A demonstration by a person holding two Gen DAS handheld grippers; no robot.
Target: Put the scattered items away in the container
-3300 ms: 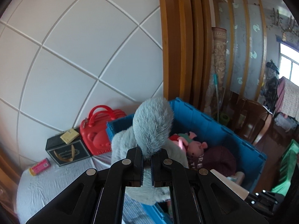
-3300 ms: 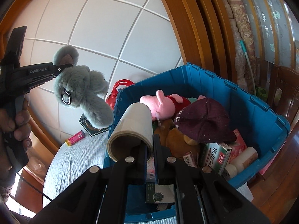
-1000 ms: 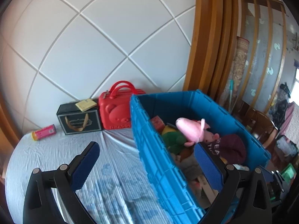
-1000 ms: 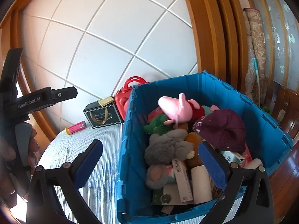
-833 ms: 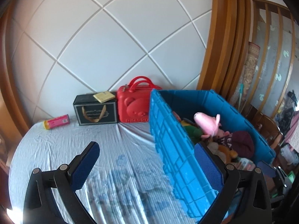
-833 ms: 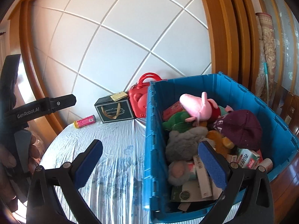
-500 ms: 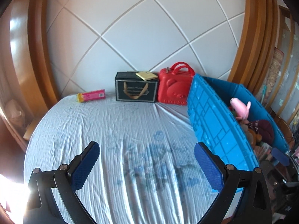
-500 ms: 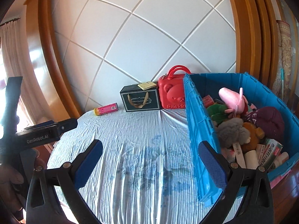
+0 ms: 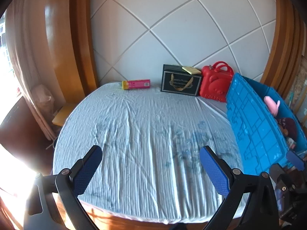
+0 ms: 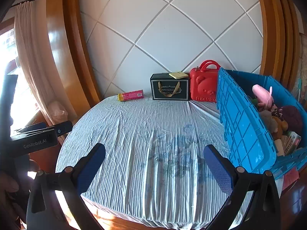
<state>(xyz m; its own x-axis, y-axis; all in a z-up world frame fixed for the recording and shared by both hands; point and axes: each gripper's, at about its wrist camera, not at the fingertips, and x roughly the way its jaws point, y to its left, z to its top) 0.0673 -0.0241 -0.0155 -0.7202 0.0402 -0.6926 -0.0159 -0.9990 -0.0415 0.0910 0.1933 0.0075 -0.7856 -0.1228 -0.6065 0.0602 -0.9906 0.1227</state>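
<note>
Both the left gripper (image 9: pixel 150 165) and right gripper (image 10: pixel 154 163), previously clamping toys above the blue container (image 10: pixel 247 132), now hang released and empty, withdrawn over the striped cloth (image 10: pixel 145 134), container at three o'clock.

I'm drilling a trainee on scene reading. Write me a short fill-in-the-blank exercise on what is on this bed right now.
1. Both the left tool and the right tool are ____ and hold nothing.
2. The yellow notepad lies on top of the ____ gift box.
3. The case between the gift box and the blue crate is ____ in colour.
4. The pink carton lies ____ the crate.

Missing words: open; black; red; outside
</note>
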